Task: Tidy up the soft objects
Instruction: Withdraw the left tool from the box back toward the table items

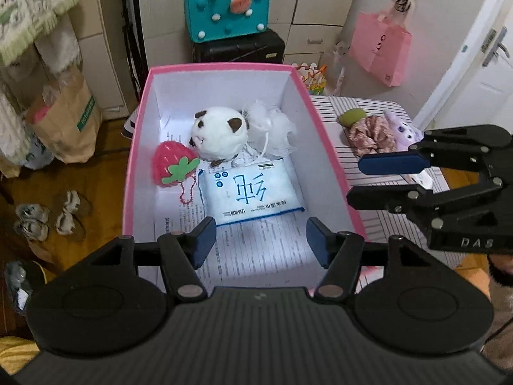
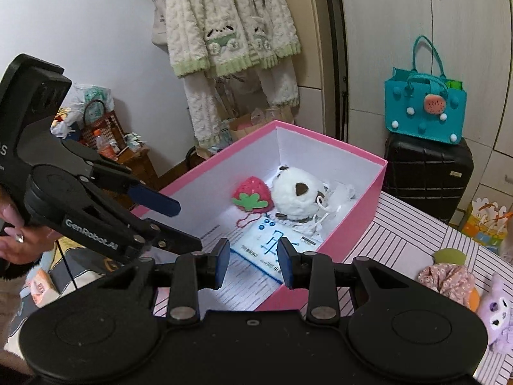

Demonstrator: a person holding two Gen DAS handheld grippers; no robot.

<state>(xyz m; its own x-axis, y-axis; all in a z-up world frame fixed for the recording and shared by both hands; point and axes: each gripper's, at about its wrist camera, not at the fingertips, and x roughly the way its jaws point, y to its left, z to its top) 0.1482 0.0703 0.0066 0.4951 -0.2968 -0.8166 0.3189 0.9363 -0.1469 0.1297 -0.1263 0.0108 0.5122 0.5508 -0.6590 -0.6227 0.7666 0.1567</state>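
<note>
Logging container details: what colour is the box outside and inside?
The box is pink outside with white inner walls; the right wrist view shows both best.

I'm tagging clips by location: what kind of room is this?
Most likely a home bedroom or dressing corner: fleece pyjamas hang on the wall, a black suitcase stands by the wardrobe doors, and slippers lie on the wooden floor.

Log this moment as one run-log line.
left gripper: open, empty, over pink box | right gripper: open, empty | boxed: strawberry, panda plush, wipes pack | outside: scrunchie, purple plush
</note>
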